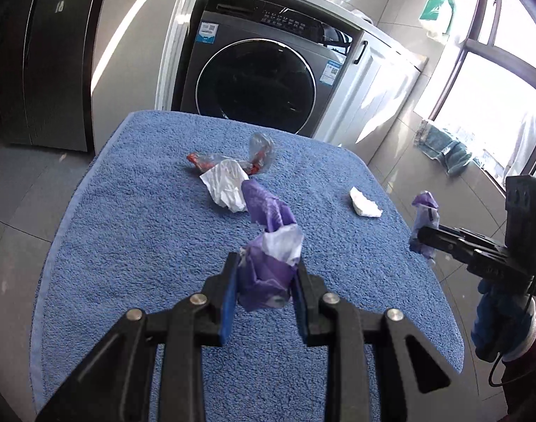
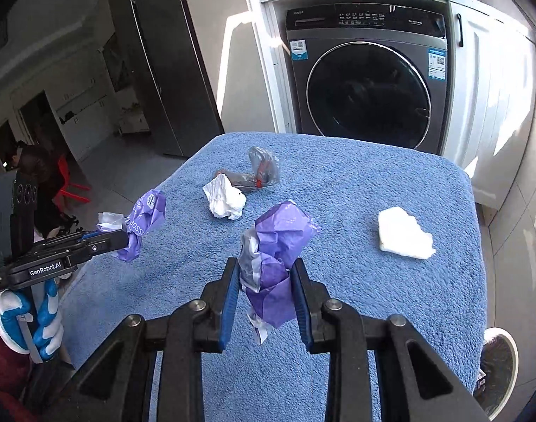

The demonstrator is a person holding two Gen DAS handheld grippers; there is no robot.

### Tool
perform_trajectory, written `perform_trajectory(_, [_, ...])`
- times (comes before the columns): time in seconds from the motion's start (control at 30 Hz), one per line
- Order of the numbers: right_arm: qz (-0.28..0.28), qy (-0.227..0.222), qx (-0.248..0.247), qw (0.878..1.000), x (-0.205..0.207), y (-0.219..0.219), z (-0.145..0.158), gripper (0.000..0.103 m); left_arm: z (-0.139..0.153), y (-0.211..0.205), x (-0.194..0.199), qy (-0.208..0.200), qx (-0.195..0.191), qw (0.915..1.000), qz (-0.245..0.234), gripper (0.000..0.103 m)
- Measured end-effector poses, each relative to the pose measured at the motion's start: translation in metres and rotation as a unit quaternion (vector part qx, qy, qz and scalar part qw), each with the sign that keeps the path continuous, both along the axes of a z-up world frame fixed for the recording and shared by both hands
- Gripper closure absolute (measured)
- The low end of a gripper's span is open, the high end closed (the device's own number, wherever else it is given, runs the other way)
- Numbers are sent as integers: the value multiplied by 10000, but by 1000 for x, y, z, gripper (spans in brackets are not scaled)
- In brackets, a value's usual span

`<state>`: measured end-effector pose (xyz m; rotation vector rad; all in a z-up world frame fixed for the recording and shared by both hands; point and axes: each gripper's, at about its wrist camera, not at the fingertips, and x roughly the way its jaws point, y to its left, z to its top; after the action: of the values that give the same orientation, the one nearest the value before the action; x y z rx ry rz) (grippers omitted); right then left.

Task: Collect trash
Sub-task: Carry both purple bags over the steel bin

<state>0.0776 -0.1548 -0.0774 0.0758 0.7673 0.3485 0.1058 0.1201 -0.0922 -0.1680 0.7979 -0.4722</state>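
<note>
Left black two-finger gripper (image 1: 266, 281) narrowly set, blue pads clamped on crumpled purple-and-white plastic wrapper (image 1: 268, 270), lifted clear of blue terry towel (image 1: 145, 246) spread over the table. Right black two-finger gripper (image 2: 266, 281) likewise narrow, pinching second crumpled purple plastic wrapper (image 2: 275, 256) above the same towel.

From left wrist view: right gripper (image 1: 424, 235) seen side-on near the towel's right edge, its wrapper (image 1: 424, 218) sticking up past the fingertips, blue-gloved hand (image 1: 496, 320) below; teal cloth (image 1: 444, 147) on the floor by the sunlit window, shown only here. From right wrist view: left gripper (image 2: 122, 241) side-on off the towel's left edge with its wrapper (image 2: 141, 225), blue-and-white gloved hand (image 2: 32, 320) on the handle; red chair (image 2: 67, 186) and dark doorway beyond, shown only here.

Left on the towel: crumpled white tissue (image 2: 224, 198) touching clear plastic bag with red bits (image 2: 257, 172); flat white tissue wad (image 2: 403, 234) well apart to the right. Grey front-loading washing machine (image 2: 366, 81) behind the table, nothing between grippers and remaining litter.
</note>
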Motion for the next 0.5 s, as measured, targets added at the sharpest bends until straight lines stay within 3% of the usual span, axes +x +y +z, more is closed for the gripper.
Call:
perform_trajectory(0.2, [-1104,31,-309,9934,-45,-104,0,76,8,-105,-10,97,84,9947,-1018,77])
perform_trajectory(0.5, [-2434,380,-211,9690,-83,-237,-37,75,13,-298,-18,234,457,9656,-2549,77])
